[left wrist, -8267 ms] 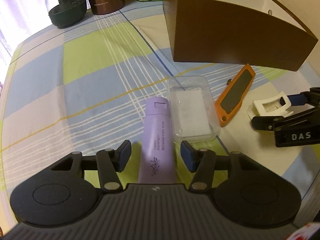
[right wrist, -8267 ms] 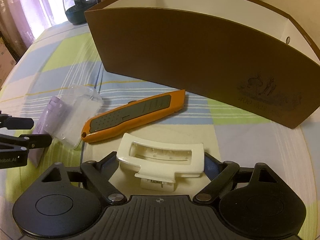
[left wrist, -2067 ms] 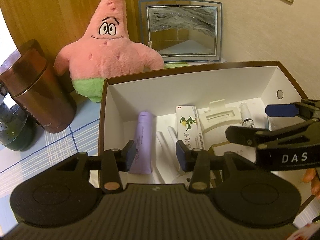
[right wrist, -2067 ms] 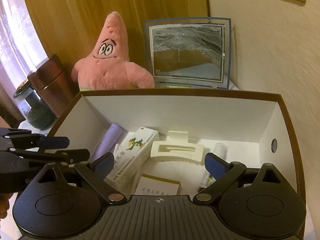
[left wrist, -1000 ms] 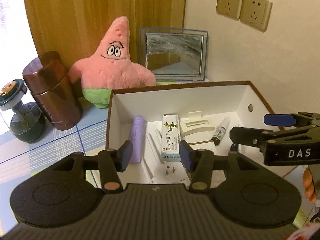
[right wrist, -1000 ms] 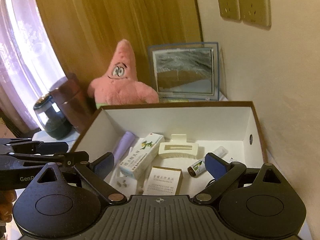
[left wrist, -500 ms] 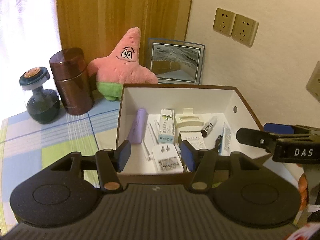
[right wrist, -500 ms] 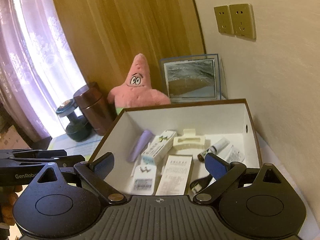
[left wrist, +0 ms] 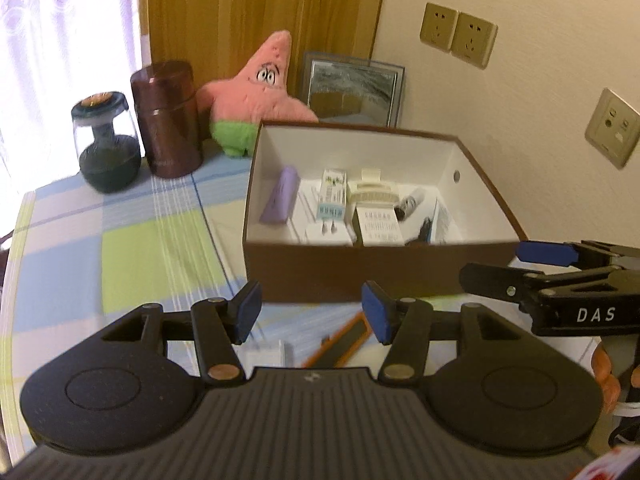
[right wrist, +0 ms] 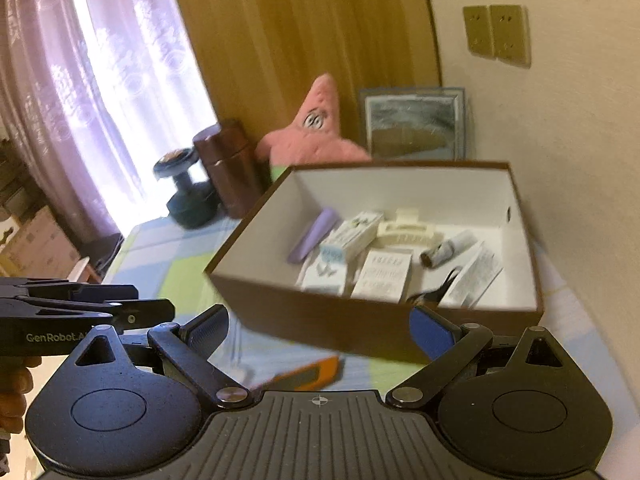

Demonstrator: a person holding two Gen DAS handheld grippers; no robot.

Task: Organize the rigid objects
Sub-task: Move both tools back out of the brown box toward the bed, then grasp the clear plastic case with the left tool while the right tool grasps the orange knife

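A brown box [left wrist: 360, 268] with white inside stands on the checked tablecloth [left wrist: 132, 252]. In it lie a purple tube [left wrist: 281, 199], a cream hair clip [left wrist: 372, 196], small cartons [left wrist: 378, 227] and a marker [left wrist: 410, 203]. The box [right wrist: 352, 320], the tube [right wrist: 314, 234] and the clip [right wrist: 408, 232] also show in the right wrist view. My left gripper [left wrist: 311, 313] is open and empty, raised in front of the box. My right gripper [right wrist: 318, 328] is open and empty too. An orange utility knife [left wrist: 340, 342] and a clear plastic case [left wrist: 267, 354] lie on the cloth before the box.
Behind the box stand a pink star plush [left wrist: 260, 96], a brown canister [left wrist: 170, 118], a dark glass jar [left wrist: 106, 142] and a framed picture [left wrist: 354, 90]. The wall with sockets [left wrist: 458, 34] is at the right. The knife also shows in the right wrist view [right wrist: 308, 374].
Both grippers have pulled back and up from the box, both open and empty. The knife and clear case have come into view below.
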